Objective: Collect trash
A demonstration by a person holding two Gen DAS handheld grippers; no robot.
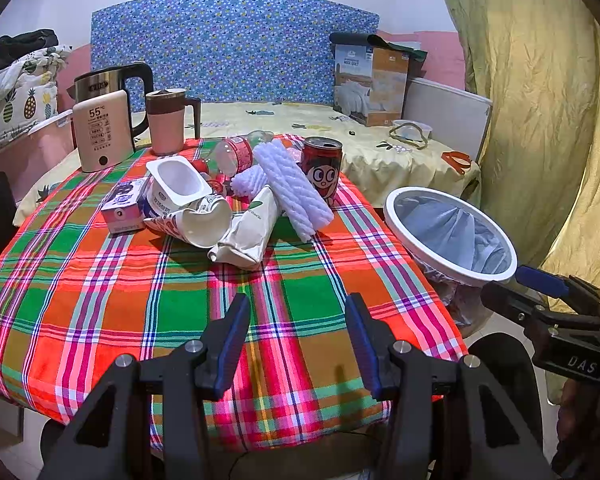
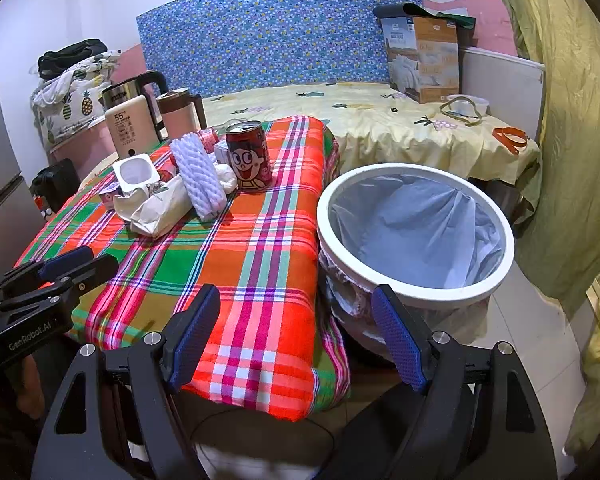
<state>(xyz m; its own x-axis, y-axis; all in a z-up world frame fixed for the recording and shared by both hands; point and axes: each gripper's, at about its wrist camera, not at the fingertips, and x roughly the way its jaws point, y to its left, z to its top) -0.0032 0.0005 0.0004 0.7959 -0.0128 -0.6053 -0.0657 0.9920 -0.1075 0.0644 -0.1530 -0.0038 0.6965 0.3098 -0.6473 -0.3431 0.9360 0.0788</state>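
A heap of trash lies at the far end of the plaid table (image 1: 100,292): a red can (image 1: 322,168) with a cartoon face, white foam netting (image 1: 292,184), a crumpled paper bag (image 1: 248,232), a crushed paper cup (image 1: 200,220), a white yogurt tub (image 1: 178,180), a small pink carton (image 1: 124,208) and a clear bottle (image 1: 234,152). A white-rimmed bin (image 2: 416,232) with a blue liner stands right of the table. My left gripper (image 1: 298,340) hovers open over the near tablecloth, well short of the heap. My right gripper (image 2: 300,336) is open above the table's near right corner, beside the bin.
A kettle (image 1: 108,84), a beige box marked 55 (image 1: 100,132) and a pink mug (image 1: 168,120) stand at the table's far left. Behind is a bed with a yellow sheet (image 2: 380,120), a cardboard box (image 2: 424,56) and a curtain (image 2: 572,120) at right.
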